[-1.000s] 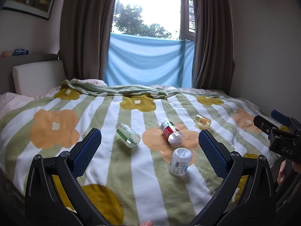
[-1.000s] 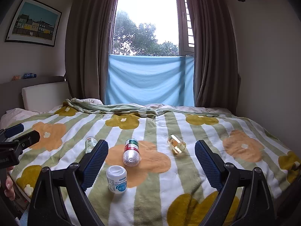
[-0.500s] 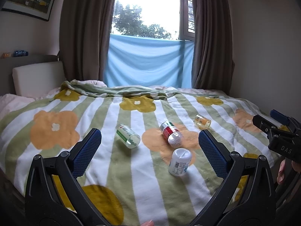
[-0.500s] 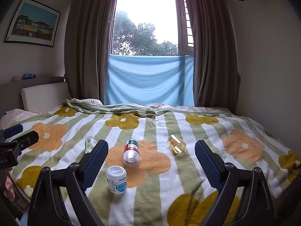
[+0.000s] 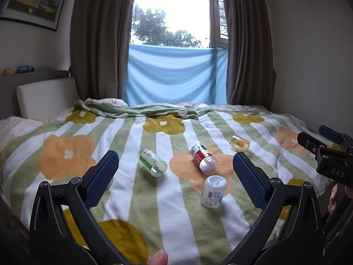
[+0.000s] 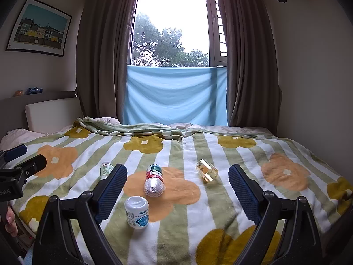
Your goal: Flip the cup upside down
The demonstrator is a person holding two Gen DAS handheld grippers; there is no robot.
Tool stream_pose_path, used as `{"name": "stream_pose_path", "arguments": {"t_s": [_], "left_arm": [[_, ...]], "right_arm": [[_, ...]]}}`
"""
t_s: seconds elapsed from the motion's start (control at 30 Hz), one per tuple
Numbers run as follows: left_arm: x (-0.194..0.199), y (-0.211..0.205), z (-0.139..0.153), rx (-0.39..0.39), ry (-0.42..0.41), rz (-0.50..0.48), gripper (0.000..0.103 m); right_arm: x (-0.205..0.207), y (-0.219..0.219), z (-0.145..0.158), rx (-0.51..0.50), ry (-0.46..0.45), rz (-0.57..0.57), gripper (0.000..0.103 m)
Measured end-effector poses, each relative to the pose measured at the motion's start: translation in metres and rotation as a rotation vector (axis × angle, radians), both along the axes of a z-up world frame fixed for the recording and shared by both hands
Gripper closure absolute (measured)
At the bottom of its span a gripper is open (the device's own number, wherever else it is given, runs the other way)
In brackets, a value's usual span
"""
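While both grippers, left [image 5: 175, 176] and right [image 6: 177, 190], are held spread and empty, a floral striped blanket [image 6: 220, 159] on a bed by a curtained window [image 6: 174, 28] is seen; four small cups are scattered mid-blanket: white one [image 6: 136, 212] upright, red-labelled [image 6: 154, 180], green-labelled [image 5: 153, 163] and amber [image 6: 206, 170] ones lying sideways.

The left wrist view has shifted slightly, so the four small bottles sit marginally lower; a thumb tip [image 5: 159, 259] now shows more at the near edge.

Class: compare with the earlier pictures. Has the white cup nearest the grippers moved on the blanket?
No. The white cup sits at the near edge of the same orange flower, as before.
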State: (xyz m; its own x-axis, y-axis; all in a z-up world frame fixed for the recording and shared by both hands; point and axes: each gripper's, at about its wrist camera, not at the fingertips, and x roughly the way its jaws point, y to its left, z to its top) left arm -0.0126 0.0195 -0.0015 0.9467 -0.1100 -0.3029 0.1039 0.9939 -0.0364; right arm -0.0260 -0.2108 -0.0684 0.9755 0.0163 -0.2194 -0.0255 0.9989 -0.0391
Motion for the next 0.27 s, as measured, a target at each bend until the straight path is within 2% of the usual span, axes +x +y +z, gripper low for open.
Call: {"name": "stream_pose_path", "arguments": {"t_s": [0.27], "left_arm": [[-0.003,-0.0034,0.0016,0.061,-0.048,0.017,0.0]], "right_arm": [[0.0003,0.0002,-0.0001,0.0,0.001,0.001,0.011]]}}
